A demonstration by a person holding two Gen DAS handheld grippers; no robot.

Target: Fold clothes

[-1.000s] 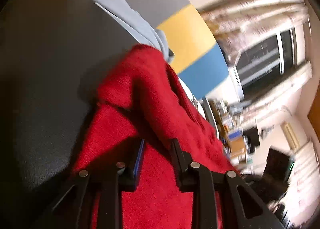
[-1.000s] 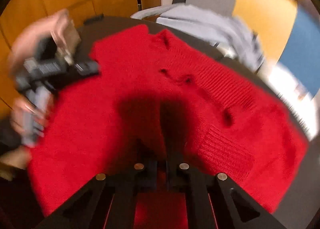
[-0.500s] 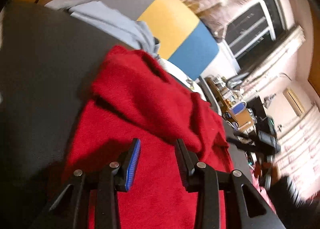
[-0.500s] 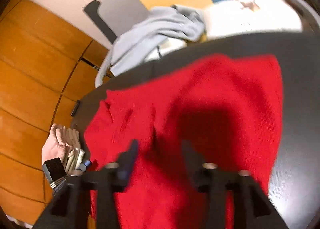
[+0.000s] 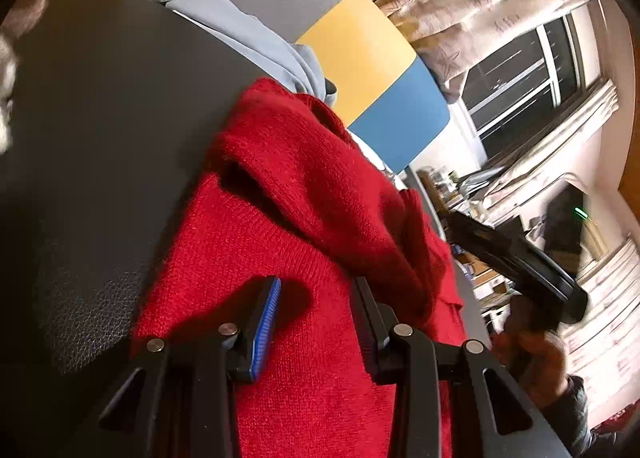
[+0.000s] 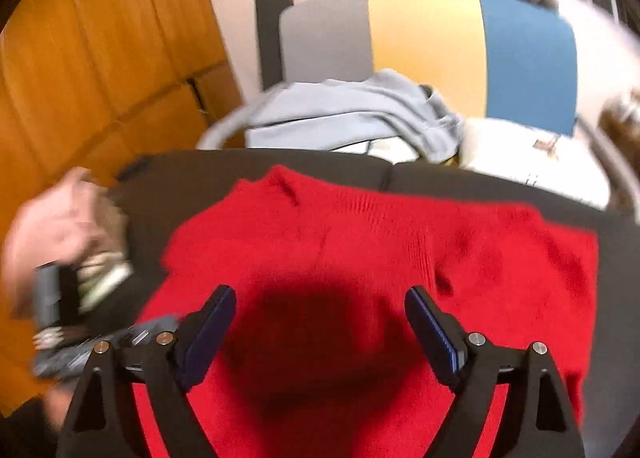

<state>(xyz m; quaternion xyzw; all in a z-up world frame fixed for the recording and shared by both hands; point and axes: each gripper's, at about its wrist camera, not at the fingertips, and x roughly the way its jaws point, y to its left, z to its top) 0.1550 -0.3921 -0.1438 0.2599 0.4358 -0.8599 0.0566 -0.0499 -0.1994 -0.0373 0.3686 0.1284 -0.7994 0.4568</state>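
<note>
Black table (image 6: 500, 182) carries the work, and on it lies a red sweater (image 6: 360, 242), spread across most of the near surface; in the right wrist view it reads as broad and mostly flat, its far edge just short of the table's back rim; in the left wrist view one portion is turned over onto the rest, forming a raised, loose flap (image 5: 320, 178) with a soft crease beneath it; judgement: the garment is partly folded, one side lying over the body, the flap not pressed flat and the outline not yet compact, so further folds and smoothing appear outstanding; behind the table, a pale blue garment (image 6: 344, 114) lies heaped on a chair (image 6: 424, 34), apart from the sweater, and looks unfolded; whether it belongs to the task cannot be told; the right gripper (image 6: 320, 322) hovers over the sweater's near middle with its jaws spread wide, holding nothing; the left gripper (image 5: 316, 310) sits low over the sweater beside the flap, jaws parted, nothing between them; whether its fingers rest on the knit cannot be told; the person's left hand (image 6: 56, 226) shows blurred at the table's side.
</note>
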